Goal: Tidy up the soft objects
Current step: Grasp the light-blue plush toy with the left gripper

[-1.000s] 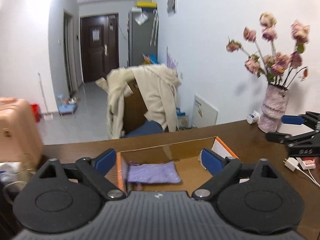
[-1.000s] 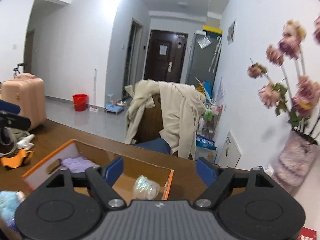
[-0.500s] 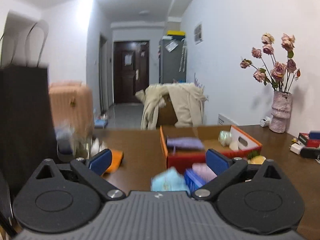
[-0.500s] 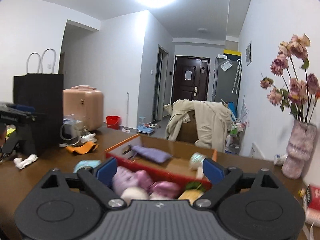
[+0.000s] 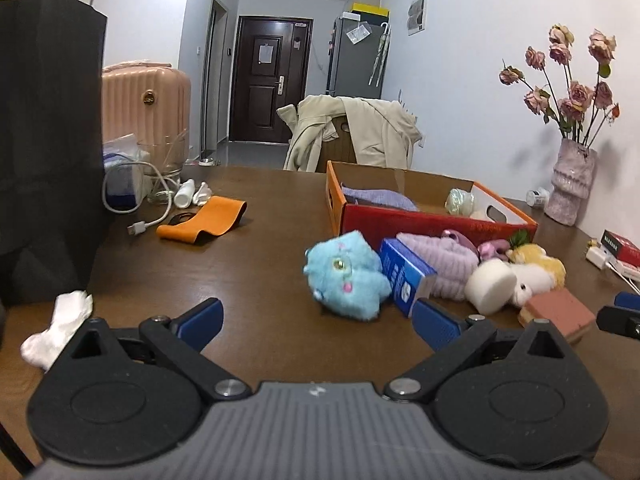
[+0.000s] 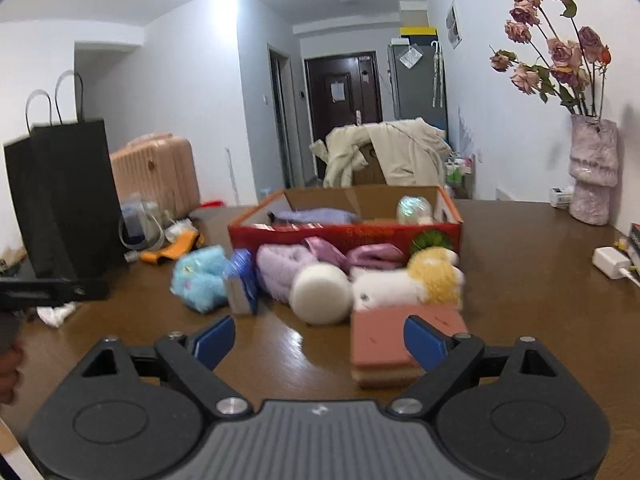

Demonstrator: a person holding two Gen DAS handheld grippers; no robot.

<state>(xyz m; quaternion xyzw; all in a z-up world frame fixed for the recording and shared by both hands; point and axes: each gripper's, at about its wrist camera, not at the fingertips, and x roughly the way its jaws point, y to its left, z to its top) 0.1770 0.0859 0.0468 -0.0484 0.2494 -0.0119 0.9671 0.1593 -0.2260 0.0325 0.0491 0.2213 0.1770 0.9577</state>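
Both grippers have pulled back from over the orange-and-red cardboard box (image 5: 424,222); left gripper (image 5: 316,318) and right gripper (image 6: 318,340) spread, empty. Fluffy blue plush toy (image 5: 346,276) waits on the brown counter (image 5: 240,280), next candidate.

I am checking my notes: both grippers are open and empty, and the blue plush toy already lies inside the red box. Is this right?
Not quite. In the left wrist view the blue plush toy lies on the table, in front of the red box. Both grippers are open and empty.

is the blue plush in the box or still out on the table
Out. The blue plush lies on the table in front of the red box, beside the other soft toys.
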